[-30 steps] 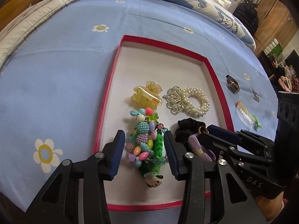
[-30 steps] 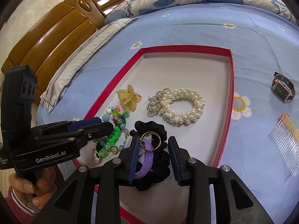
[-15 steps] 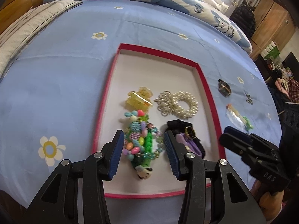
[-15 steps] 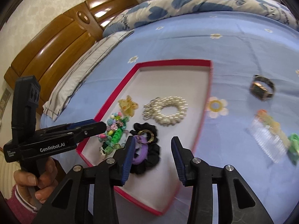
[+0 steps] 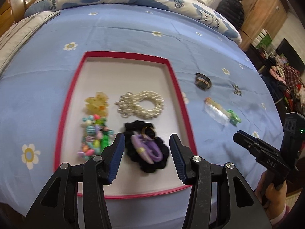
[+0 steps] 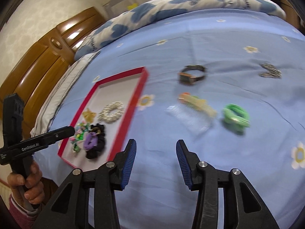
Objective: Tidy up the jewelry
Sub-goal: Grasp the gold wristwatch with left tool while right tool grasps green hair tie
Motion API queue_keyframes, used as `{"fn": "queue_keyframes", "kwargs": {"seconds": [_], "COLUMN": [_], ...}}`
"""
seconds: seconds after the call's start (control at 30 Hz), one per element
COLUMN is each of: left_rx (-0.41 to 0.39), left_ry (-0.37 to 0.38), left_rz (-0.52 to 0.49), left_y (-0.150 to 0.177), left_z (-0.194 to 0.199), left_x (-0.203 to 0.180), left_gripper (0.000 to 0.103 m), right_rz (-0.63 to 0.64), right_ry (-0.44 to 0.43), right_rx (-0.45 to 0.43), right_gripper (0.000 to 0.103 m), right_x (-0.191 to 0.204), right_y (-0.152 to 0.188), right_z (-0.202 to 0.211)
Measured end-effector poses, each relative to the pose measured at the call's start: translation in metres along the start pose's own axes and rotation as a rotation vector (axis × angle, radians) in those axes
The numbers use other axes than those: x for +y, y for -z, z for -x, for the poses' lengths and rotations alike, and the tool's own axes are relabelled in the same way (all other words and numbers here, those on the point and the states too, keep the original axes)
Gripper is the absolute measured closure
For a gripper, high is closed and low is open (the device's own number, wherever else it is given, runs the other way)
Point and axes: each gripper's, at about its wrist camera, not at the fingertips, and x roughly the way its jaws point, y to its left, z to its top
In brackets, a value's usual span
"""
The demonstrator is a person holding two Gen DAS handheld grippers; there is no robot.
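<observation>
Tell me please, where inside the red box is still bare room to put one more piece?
The far half of the red box is bare, between its far wall and the yellow claw clip and pearl bracelet. The near half is crowded: the beaded charm and black scrunchie fill it, with only a thin strip along the near rim.

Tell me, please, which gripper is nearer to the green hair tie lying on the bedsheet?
Right. The right gripper hovers over the sheet near the green hair tie; the left gripper hangs over the red-rimmed tray.

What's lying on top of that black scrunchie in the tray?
On the black scrunchie lie a purple hair tie and a gold ring. Whatever is under the scrunchie is covered, so I cannot tell.
</observation>
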Motion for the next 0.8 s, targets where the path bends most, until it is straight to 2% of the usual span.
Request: {"fn": "queue_keyframes", "kwargs": {"seconds": [0.37,0.8], "left_rx": [0.025,0.039], "left_ry": [0.036,0.052], "left_rz": [-0.069,-0.105], "left_y": [-0.003,-0.025], "left_z": [-0.012,-0.029], "left_x": [-0.045,-0.073], "left_gripper": [0.055,0.051], "right_rz": [-0.093,-0.1], "right_ry": [0.078,0.105], "right_rx": [-0.052,-0.063], "right_gripper": [0.058,0.058], "right_x": [-0.054,-0.074], "right_y": [0.007,-0.009], "right_z": [0.031,0.022]}}
